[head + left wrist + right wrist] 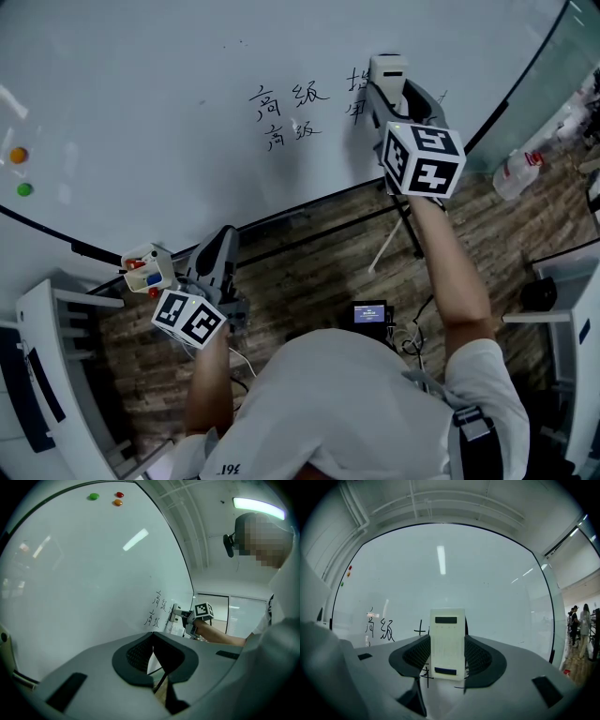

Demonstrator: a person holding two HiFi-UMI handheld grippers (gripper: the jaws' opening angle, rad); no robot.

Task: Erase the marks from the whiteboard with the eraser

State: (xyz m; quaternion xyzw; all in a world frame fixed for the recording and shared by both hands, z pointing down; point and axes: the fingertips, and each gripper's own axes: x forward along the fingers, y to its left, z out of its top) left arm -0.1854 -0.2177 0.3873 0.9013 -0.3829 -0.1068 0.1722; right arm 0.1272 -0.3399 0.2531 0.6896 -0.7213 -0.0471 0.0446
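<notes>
1. The eraser (447, 644) is in the right claw (392, 94), whose jaws are clamped on its two long sides. Its pale back faces the right gripper view's camera and its wiping face is turned to the whiteboard (141, 94).
2. The eraser is held up at the right-hand group of marks (356, 96). In the right gripper view, dark strokes show to its left and below it. It sits close against the board, but I cannot tell whether it is actually pressing on the surface.
3. Written marks remain. The left-hand characters (289, 112), in two rows, look whole and crisp (no smear across them that I can make out). What can be seen of the right-hand group around the eraser is also dark.
4. I judge the wiping to be at or near its start. The tool is gripped and brought to the writing, but no cleared patch is evident where strokes should be.
5. The right-hand group is still to be erased, then both rows to its left.
6. The left claw (152, 641) has its jaws together with nothing between them. It is held low, below the board's bottom edge and just beside a small holder (147, 267) with red and blue items in it, and takes no part in the wiping.
7. The orange magnet (19, 155) and green magnet (24, 189) sit well apart from the writing, far left on the board (these are not marks to erase).
</notes>
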